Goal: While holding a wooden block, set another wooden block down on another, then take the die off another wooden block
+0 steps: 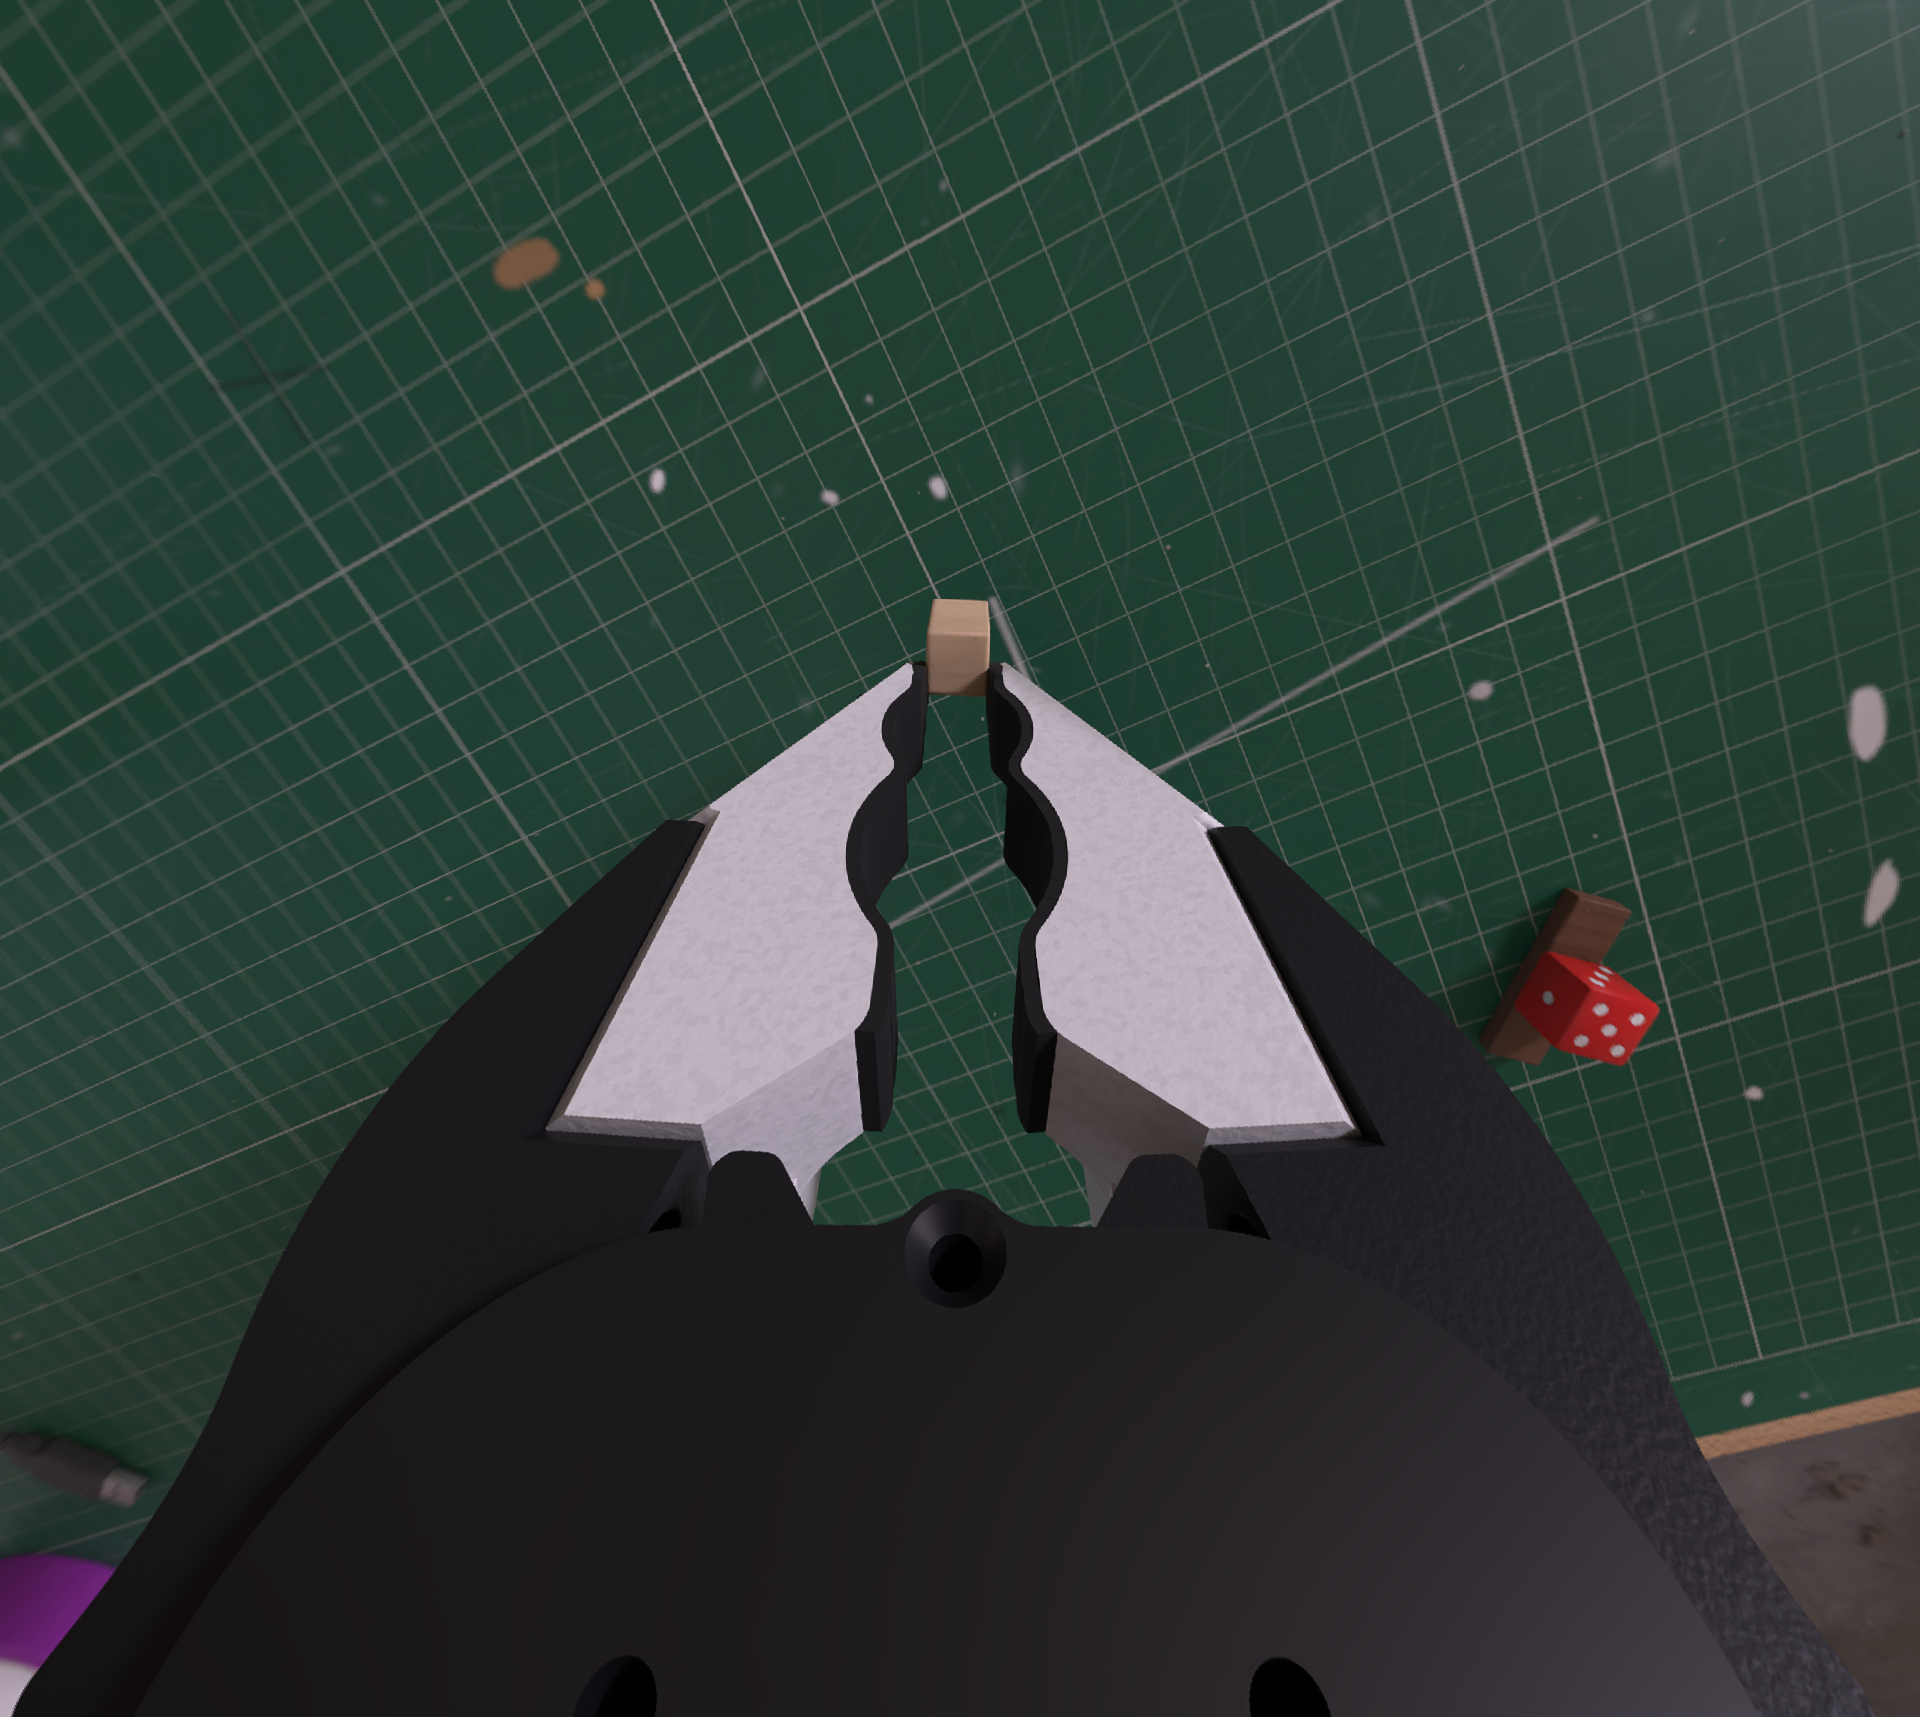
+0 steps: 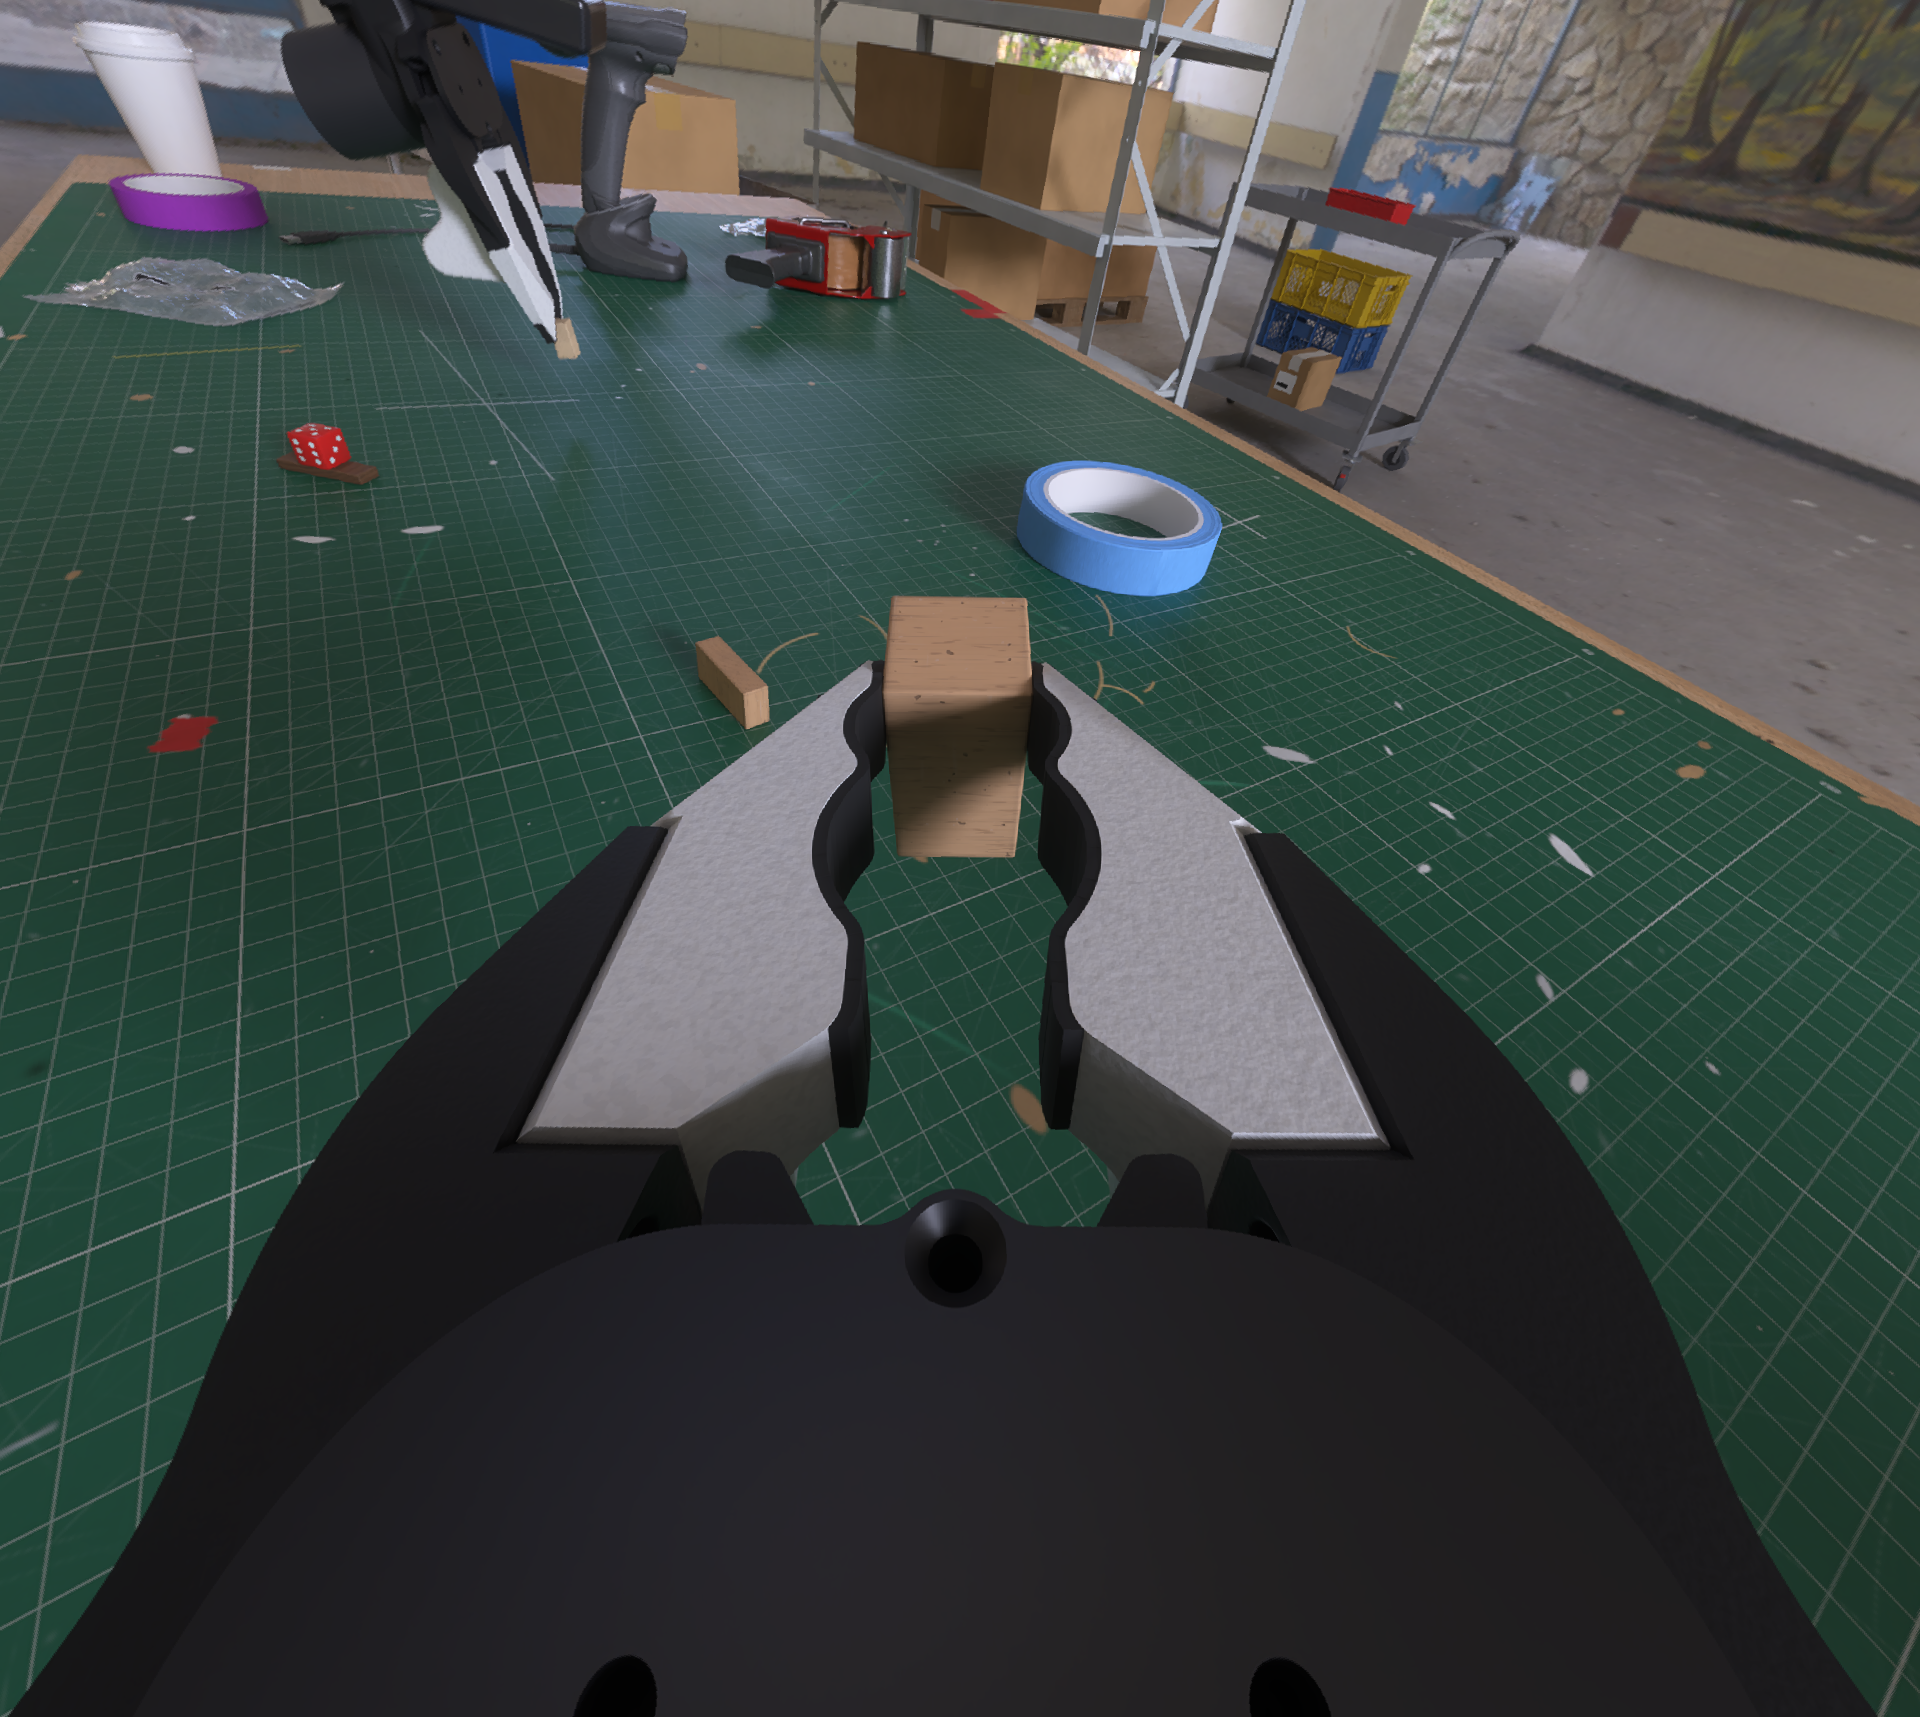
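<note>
The small pale wooden block (image 1: 956, 661) sits pinched at the very tips of the left gripper (image 1: 957, 680), its far end jutting past both fingertips (image 1: 906, 688) and its near end caught between the black pads, so this gripper is clenched on it above the green cutting mat (image 1: 520, 628); in the right wrist view the same gripper (image 2: 556, 332) points steeply down with that block (image 2: 566, 339) at its tips, at or just above the mat, though contact cannot be told; the larger wooden block (image 2: 956, 722) stands upright between the fingers of the right gripper (image 2: 957, 701), clasped on its two side faces by the pads near the tips, its top rising above the fingertips (image 2: 1049, 691) and its lower end hanging clear above the mat (image 2: 416, 836); a slim wooden block (image 2: 731, 680) lies flat on the mat just left of the right gripper's tips, apart from them; the red die (image 2: 318, 445) rests on a dark brown wooden block (image 2: 328, 470) far off to the left, well apart from both grippers, and in the left wrist view the die (image 1: 1584, 1008) and its dark block (image 1: 1558, 971) lie off to the right of the fingers; farther out on the mat lie a blue tape roll (image 2: 1118, 526), a purple tape roll (image 2: 188, 200), a red tape dispenser (image 2: 831, 256), a grey barcode scanner (image 2: 623, 140), a white paper cup (image 2: 151, 93) and a crumpled clear plastic bag (image 2: 187, 287).
</note>
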{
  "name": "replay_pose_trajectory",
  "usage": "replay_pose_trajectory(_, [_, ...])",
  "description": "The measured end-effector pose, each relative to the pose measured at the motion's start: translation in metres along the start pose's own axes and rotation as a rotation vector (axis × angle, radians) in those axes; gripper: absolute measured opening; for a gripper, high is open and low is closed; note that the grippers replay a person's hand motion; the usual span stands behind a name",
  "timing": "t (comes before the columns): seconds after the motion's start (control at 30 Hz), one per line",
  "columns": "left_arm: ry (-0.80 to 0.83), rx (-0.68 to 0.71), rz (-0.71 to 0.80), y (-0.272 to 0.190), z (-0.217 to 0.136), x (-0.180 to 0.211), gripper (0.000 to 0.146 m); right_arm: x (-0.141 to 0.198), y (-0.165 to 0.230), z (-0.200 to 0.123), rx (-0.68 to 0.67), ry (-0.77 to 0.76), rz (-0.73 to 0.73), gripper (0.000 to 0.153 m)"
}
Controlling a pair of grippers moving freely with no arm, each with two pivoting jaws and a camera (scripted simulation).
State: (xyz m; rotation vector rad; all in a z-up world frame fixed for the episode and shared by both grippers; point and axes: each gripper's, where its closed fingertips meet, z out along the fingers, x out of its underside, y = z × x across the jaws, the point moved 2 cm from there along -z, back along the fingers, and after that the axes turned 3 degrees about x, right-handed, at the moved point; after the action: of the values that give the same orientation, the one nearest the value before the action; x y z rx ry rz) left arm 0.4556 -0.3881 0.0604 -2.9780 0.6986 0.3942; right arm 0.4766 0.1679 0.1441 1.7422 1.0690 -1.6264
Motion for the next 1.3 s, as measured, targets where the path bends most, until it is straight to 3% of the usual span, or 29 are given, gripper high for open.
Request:
replay_pose_trajectory(0.27, [-0.070,-0.072,0.127,-0.029,-0.071,-0.048,0.011,0.008,0.005,0.005,-0.028,0.020,0.008,0.026])
replay_pose_trajectory(0.47, [-0.171,-0.064,0.383,-0.110,-0.099,-0.120,0.011,0.011,0.007,0.006,-0.047,0.025,0.024,0.026])
replay_pose_trajectory(0.63, [-0.117,-0.011,0.635,-0.199,-0.067,-0.161,0.011,0.016,0.009,0.007,-0.059,0.034,0.032,0.026])
replay_pose_trajectory(0.83, [-0.028,0.066,0.857,-0.275,-0.016,-0.176,0.011,0.023,0.009,0.010,-0.066,0.065,0.046,0.026])
replay_pose_trajectory(1.03, [0.066,0.122,0.921,-0.308,0.016,-0.170,0.011,0.027,0.008,0.010,-0.056,0.082,0.042,0.026])
replay_pose_trajectory(1.3, [0.128,0.167,0.923,-0.320,0.039,-0.156,0.011,0.027,0.010,0.010,-0.063,0.088,0.040,0.026])
